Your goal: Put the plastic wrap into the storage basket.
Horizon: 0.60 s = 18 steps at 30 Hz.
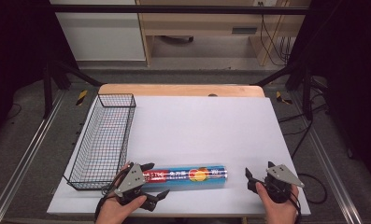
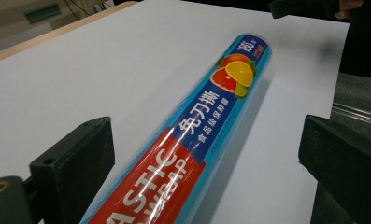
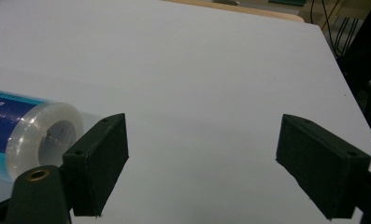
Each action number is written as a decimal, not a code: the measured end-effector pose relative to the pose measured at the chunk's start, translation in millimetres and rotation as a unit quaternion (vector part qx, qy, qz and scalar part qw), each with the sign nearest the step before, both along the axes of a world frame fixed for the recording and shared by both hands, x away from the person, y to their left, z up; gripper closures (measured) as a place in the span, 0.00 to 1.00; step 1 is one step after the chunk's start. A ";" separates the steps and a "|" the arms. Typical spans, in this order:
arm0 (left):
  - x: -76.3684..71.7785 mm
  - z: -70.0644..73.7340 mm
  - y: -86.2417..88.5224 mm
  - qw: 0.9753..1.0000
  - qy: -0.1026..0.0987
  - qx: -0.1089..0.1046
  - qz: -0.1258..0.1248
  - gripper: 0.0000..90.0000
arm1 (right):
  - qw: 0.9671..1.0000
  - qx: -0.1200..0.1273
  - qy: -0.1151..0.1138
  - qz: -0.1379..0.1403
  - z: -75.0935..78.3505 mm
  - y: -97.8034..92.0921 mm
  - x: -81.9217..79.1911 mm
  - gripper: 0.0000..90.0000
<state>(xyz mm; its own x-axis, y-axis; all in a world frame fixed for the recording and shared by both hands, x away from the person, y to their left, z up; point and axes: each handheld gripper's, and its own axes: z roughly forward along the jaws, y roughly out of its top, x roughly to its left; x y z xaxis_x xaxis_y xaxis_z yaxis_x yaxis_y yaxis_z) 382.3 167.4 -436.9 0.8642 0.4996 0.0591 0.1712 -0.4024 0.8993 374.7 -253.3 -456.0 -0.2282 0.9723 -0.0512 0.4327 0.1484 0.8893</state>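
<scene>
A roll of plastic wrap [image 1: 188, 175] in a blue and red sleeve with fruit pictures lies lengthwise near the table's front edge. My left gripper [image 1: 155, 180] stands open around the roll's left end, one jaw on each side and neither touching it. In the left gripper view the roll [image 2: 206, 107] runs away between the two fingers [image 2: 78, 163]. My right gripper [image 1: 259, 171] is open just past the roll's right end, with nothing between its jaws. In the right gripper view the roll's open end [image 3: 43, 135] shows left of the gripper [image 3: 202, 151].
An empty black wire basket [image 1: 87, 135] stands along the left side of the white table top [image 1: 206, 121]. A wooden edge [image 1: 181, 89] runs along the back. Bare white surface stretches behind and to the right of the roll.
</scene>
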 end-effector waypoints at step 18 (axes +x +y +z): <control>14.4 37.7 -12.6 0.998 0.013 0.049 -0.040 0.05 | 1.000 0.025 0.000 -0.019 -1.7 -12.4 -4.1 0.19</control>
